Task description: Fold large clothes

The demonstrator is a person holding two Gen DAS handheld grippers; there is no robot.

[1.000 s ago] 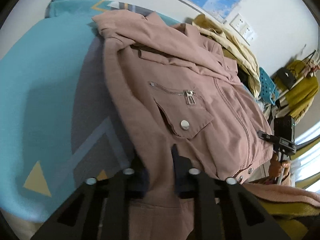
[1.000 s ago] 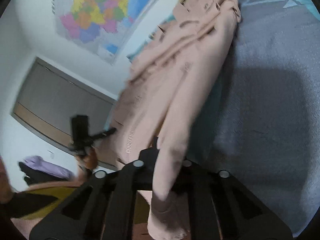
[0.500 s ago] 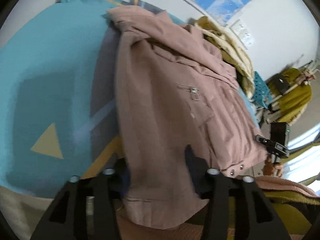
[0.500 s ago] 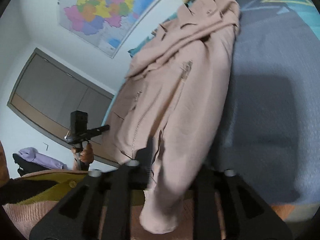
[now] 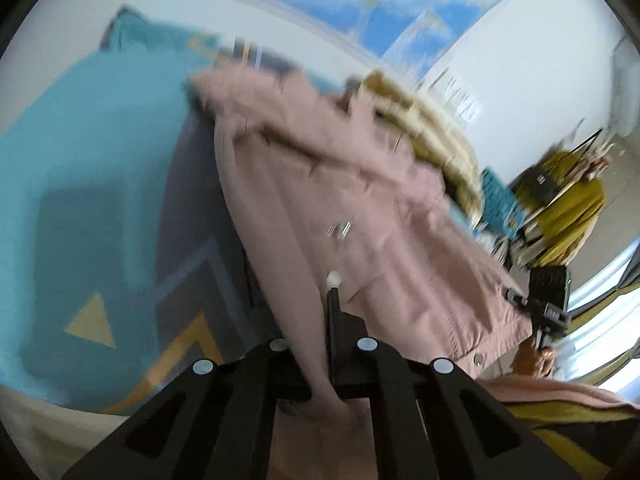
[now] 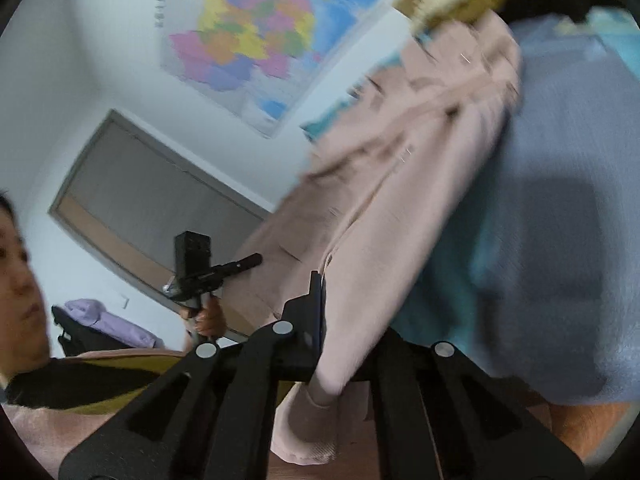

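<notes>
Left wrist view, left gripper (image 5: 320, 360) clenching pink jacket (image 5: 360, 216) hem, right gripper (image 6: 340, 344) gripping its cuff, jacket hanging above the teal bedspread (image 5: 80, 184), blurred.

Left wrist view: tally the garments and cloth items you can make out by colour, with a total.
Pink: 1, the jacket, pinched in the left gripper
Cream: 1, a garment bunched behind the jacket
Mustard: 1, a garment hanging at the right
Teal: 1, the bedspread under the jacket
Total: 4

Motion blur may hide more.
</notes>
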